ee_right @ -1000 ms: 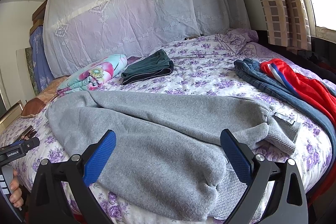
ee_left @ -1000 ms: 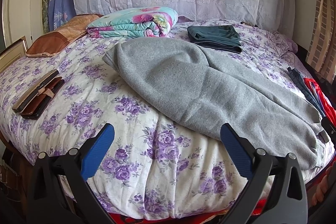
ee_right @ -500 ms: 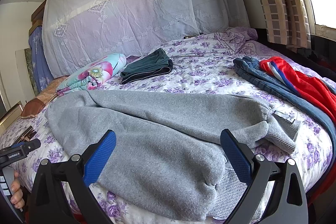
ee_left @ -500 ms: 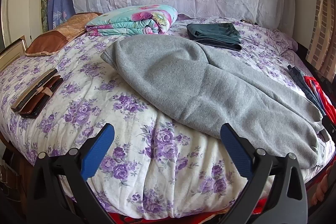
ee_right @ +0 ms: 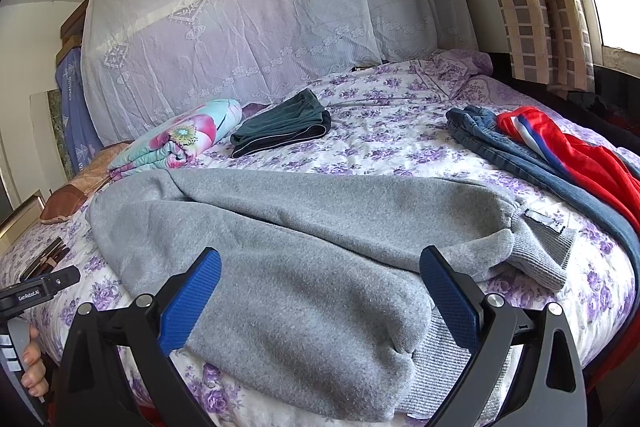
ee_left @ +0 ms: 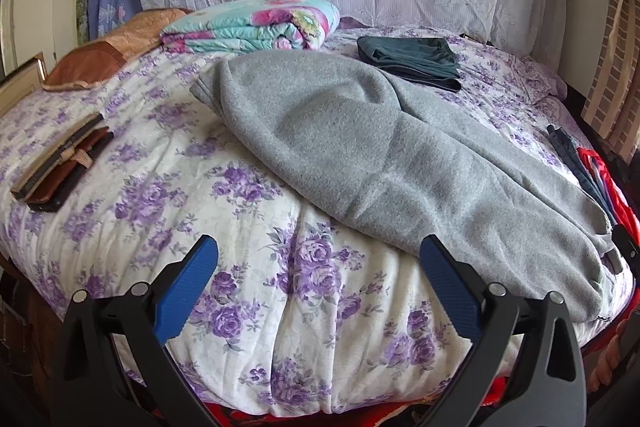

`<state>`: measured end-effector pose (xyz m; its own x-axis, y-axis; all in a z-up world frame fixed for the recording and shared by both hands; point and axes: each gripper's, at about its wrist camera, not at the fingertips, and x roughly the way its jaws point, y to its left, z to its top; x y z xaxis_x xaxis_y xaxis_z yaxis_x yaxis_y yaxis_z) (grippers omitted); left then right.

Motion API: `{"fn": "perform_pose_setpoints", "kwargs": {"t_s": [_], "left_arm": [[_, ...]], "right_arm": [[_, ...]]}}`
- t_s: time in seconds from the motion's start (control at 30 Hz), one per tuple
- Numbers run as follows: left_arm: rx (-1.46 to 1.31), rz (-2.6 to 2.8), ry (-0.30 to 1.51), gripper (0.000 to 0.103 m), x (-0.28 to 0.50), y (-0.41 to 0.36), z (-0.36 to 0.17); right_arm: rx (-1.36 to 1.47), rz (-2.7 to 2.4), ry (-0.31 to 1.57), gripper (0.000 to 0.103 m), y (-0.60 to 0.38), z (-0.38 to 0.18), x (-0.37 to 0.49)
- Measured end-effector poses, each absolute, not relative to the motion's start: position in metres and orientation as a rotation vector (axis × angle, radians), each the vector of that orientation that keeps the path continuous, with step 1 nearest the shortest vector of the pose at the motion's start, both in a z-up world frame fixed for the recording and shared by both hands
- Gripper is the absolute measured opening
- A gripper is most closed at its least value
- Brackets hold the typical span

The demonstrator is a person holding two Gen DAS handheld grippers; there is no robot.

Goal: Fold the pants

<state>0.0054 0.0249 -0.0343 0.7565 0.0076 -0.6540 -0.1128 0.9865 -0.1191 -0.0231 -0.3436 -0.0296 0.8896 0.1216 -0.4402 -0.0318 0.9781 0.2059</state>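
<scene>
We hold our left gripper (ee_left: 318, 269) level above the near edge of the floral quilt (ee_left: 168, 195), fingers spread wide and empty. Our right gripper (ee_right: 320, 281) hovers just over the cuff end of the grey pants (ee_right: 288, 267), fingers equally wide, gripping nothing. The pants lie lengthwise across the bed.

Each tool (ee_left: 318, 269) (ee_right: 320, 275) has black arms, ribbed blue pads, silver screws
</scene>
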Motion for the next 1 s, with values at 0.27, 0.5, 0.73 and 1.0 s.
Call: {"fn": "perform_pose_setpoints", "kwargs": {"t_s": [0.27,0.5,0.73,1.0], "left_arm": [[-0.399,0.015,0.840,0.098,0.048,0.079,-0.070],[-0.438,-0.065,0.810,0.098,0.088,0.090,-0.065],[-0.573,-0.217,0.820,0.098,0.153,0.117,-0.072],[-0.784,-0.218,0.778,0.094,0.200,0.166,-0.082]], "right_arm": [[0.288,-0.028,0.458,0.100,-0.397,-0.031,-0.013],[0.562,-0.078,0.476,0.100,-0.464,-0.057,-0.020],[0.679,0.161,0.621,0.100,-0.447,-0.063,-0.020],[0.847,0.238,0.748,0.100,-0.454,-0.071,-0.054]]}}
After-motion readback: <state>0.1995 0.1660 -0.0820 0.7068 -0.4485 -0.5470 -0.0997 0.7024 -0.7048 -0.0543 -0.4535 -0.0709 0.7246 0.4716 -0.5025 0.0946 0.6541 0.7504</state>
